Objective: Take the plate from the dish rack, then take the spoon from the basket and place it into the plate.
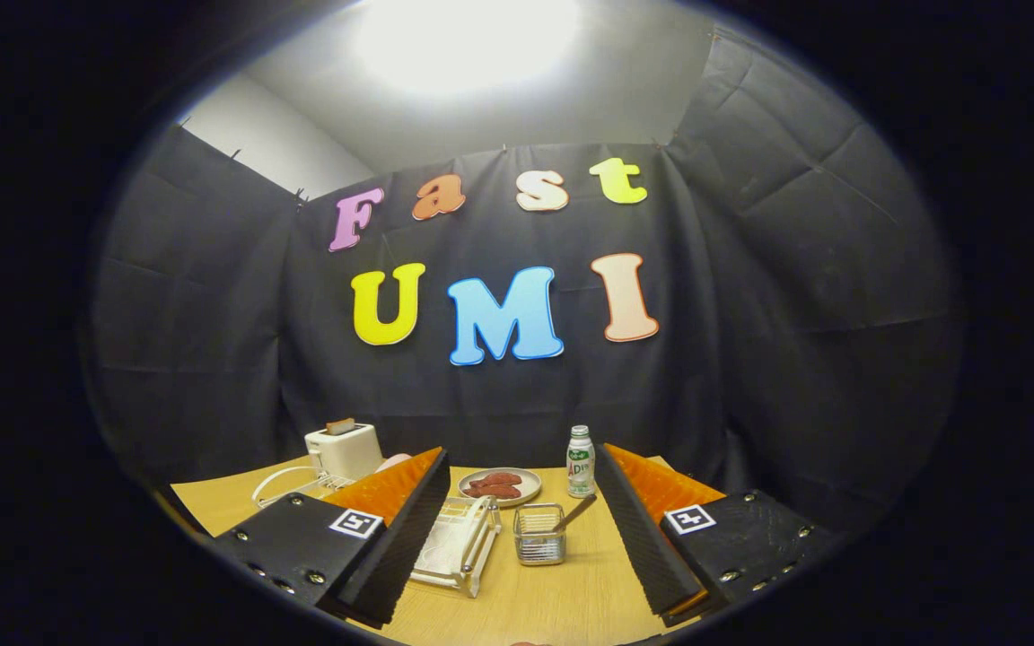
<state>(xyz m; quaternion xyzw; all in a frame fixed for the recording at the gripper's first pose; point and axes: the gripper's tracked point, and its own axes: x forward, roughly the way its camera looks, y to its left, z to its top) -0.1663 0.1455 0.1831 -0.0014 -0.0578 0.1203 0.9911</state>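
Gripper (517,538) spread wide, holding nothing, above the wooden table (571,601).

Step 1 looks not yet begun: between its 2 fingers stands the dish rack (459,543) with the clear plate (445,552) in it, the wire basket (539,534) with its spoon (576,511) just beside. Next move probably calls for lowering toward the rack and closing on the plate's rim.

Clear rack (461,545) on wooden table, between fingers, near left one; pale plate (445,563) lying flat inside it. Small wire basket (540,533) just right of rack, upright. Spoon (576,512) stands in basket, handle leaning up to right.
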